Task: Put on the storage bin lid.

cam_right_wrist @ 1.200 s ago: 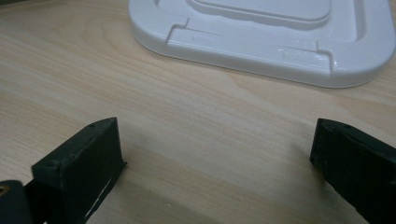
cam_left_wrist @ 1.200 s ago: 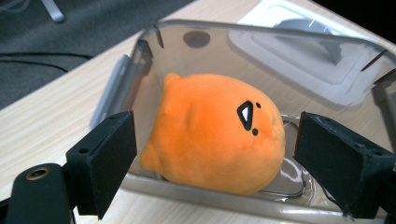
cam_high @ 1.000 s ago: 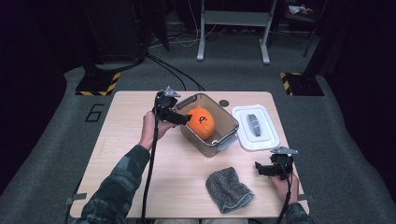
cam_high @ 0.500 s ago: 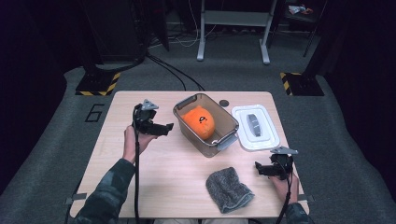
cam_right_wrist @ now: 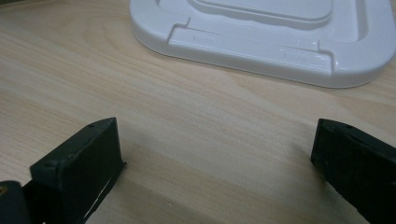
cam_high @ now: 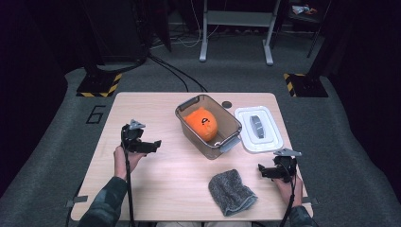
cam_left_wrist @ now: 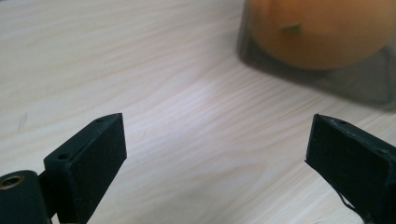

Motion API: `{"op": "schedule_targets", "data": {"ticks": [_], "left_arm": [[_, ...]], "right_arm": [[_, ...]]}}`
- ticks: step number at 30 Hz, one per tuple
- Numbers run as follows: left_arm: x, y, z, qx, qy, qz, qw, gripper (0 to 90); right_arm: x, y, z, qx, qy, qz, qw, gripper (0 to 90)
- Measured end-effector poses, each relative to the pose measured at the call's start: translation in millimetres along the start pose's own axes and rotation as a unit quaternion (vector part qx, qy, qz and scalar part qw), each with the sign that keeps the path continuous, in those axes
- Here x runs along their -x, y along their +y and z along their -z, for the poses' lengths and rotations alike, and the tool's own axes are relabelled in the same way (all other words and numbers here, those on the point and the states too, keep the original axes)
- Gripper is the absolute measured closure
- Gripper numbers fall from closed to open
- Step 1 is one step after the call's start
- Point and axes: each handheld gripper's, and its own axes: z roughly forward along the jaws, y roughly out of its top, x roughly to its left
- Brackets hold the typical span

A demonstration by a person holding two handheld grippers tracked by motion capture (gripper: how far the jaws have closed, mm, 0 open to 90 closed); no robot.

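A clear grey bin (cam_high: 230,128) stands at the table's middle with an orange round toy (cam_high: 201,123) inside. Its white lid (cam_high: 258,129) lies flat to the right of it. My left gripper (cam_high: 152,145) hovers left of the bin, apart from it, open and holding nothing. In the left gripper view the wide jaws (cam_left_wrist: 215,149) frame bare wood, with the bin (cam_left_wrist: 359,84) and the orange toy (cam_left_wrist: 322,32) at the upper right. My right gripper (cam_high: 263,171) rests near the front right edge, open; its view (cam_right_wrist: 215,154) faces the lid (cam_right_wrist: 261,28).
A grey folded cloth (cam_high: 231,191) lies near the front edge, just left of the right gripper. A small dark disc (cam_high: 227,104) sits behind the bin. The wooden table (cam_high: 156,189) ends close behind the cloth and the right hand.
The left gripper has drawn back from the bin's left end, moving left and toward the near side. The right gripper has not moved.
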Motion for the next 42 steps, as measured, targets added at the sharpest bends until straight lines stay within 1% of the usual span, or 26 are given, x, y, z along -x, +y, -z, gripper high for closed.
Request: {"op": "schedule_targets", "data": {"ticks": [1, 3, 4, 5, 6, 8, 9, 10, 11, 13, 14, 15, 16, 18, 19, 23, 25, 28, 29, 30, 31, 33, 37, 38, 40, 42], "left_arm": [[-3.3, -6.3, -3.4, -0.008, 0.004, 0.002, 1.0000, 4.6], [-7.9, -18.7, -9.8, -0.009, 0.009, 0.020, 0.9997, 4.1], [-10.9, -25.4, -13.0, -0.022, 0.011, 0.024, 0.9994, 4.2], [-13.9, -33.6, -18.5, -0.030, 0.010, 0.032, 0.9990, 4.1], [-16.0, -37.5, -21.4, -0.038, 0.006, 0.039, 0.9985, 3.5], [-21.8, -44.9, -26.2, -0.055, 0.001, 0.054, 0.9970, 2.4], [-23.8, -48.3, -26.9, -0.053, 0.007, 0.053, 0.9972, 2.3], [-24.2, -52.2, -27.6, -0.044, 0.018, 0.050, 0.9976, 3.8], [-23.8, -55.2, -27.2, -0.041, 0.034, 0.040, 0.9978, 4.0], [-23.0, -58.0, -27.1, -0.029, 0.034, 0.042, 0.9981, 3.9], [-21.6, -59.4, -27.5, -0.026, 0.043, 0.034, 0.9981, 3.9], [-21.6, -59.4, -27.5, -0.026, 0.043, 0.034, 0.9981, 3.8], [-17.6, -62.8, -30.4, -0.021, 0.060, 0.011, 0.9979, 3.4], [-17.4, -64.1, -32.7, -0.008, 0.061, 0.017, 0.9979, 0.9], [-18.5, -64.3, -33.4, -0.005, 0.061, 0.013, 0.9980, 0.0], [-19.9, -63.3, -34.5, -0.005, 0.061, 0.014, 0.9980, 0.0], [-19.8, -62.5, -35.0, -0.007, 0.061, 0.016, 0.9980, 0.0], [-18.9, -61.5, -35.8, -0.007, 0.059, 0.010, 0.9982, 0.2], [-18.8, -61.5, -35.9, -0.007, 0.057, 0.008, 0.9983, 0.2], [-18.9, -61.4, -36.0, -0.007, 0.057, 0.008, 0.9983, 0.2], [-18.8, -61.3, -36.0, -0.007, 0.057, 0.008, 0.9983, 0.2], [-18.6, -61.1, -36.1, -0.007, 0.059, 0.007, 0.9982, 0.2], [-18.3, -60.7, -37.0, -0.006, 0.060, 0.013, 0.9981, 0.1], [-18.9, -60.1, -37.5, -0.005, 0.061, 0.011, 0.9981, 0.1], [-18.9, -59.5, -37.2, -0.010, 0.061, 0.012, 0.9980, 0.1], [-18.1, -59.3, -38.5, -0.005, 0.066, 0.016, 0.9977, 0.1]], "right_arm": [[0.0, 0.0, 0.0, 0.000, 0.000, 0.000, 1.0000, 0.8], [0.0, 0.0, 0.0, 0.000, 0.000, 0.000, 1.0000, 0.8], [0.0, 0.0, 0.0, 0.000, 0.000, 0.000, 1.0000, 0.8], [-0.2, 0.0, -0.1, 0.001, 0.001, -0.001, 1.0000, 0.5], [0.1, -0.2, 0.2, -0.001, 0.002, 0.006, 1.0000, 0.0], [-0.6, -0.1, 0.1, -0.002, 0.004, 0.007, 1.0000, 0.0], [-0.4, -0.2, 0.0, -0.002, 0.005, 0.009, 0.9999, 0.0], [-0.4, -0.2, 0.2, -0.002, 0.006, 0.009, 0.9999, 0.0], [-0.4, -0.3, 0.2, -0.002, 0.006, 0.010, 0.9999, 0.0], [-0.4, -0.3, 0.2, -0.002, 0.007, 0.010, 0.9999, 0.0], [0.2, -0.1, 0.0, -0.001, 0.007, 0.014, 0.9999, 0.0], [0.2, -0.2, 0.0, -0.001, 0.007, 0.014, 0.9999, 0.0], [-0.3, -0.2, 0.2, -0.002, 0.006, 0.012, 0.9999, 0.0], [0.2, 0.1, 0.2, -0.004, 0.007, 0.013, 0.9999, 0.0], [0.2, 0.3, 0.7, -0.007, 0.007, 0.011, 0.9999, 0.0], [0.2, 1.4, 1.6, -0.016, 0.004, 0.000, 0.9999, 0.0], [1.3, 1.8, 1.5, -0.018, 0.003, 0.006, 0.9998, 0.0], [2.3, 2.5, 1.6, -0.020, 0.003, 0.002, 0.9998, 0.0], [2.5, 2.8, 2.5, -0.018, 0.004, -0.004, 0.9998, 0.0], [3.5, 3.1, 5.4, -0.007, 0.007, -0.015, 0.9998, 0.0], [4.7, 4.4, 7.9, -0.006, 0.009, -0.017, 0.9998, 0.0], [7.2, 7.7, 11.9, 0.000, 0.006, -0.017, 0.9998, 0.0], [9.1, 15.6, 17.9, 0.002, 0.006, -0.016, 0.9998, 0.0], [9.0, 22.2, 21.9, 0.000, 0.003, -0.009, 1.0000, 0.0], [9.4, 27.3, 25.1, 0.006, 0.003, -0.006, 1.0000, 0.0], [9.6, 34.9, 27.5, 0.006, 0.005, -0.009, 0.9999, 0.0]]}}
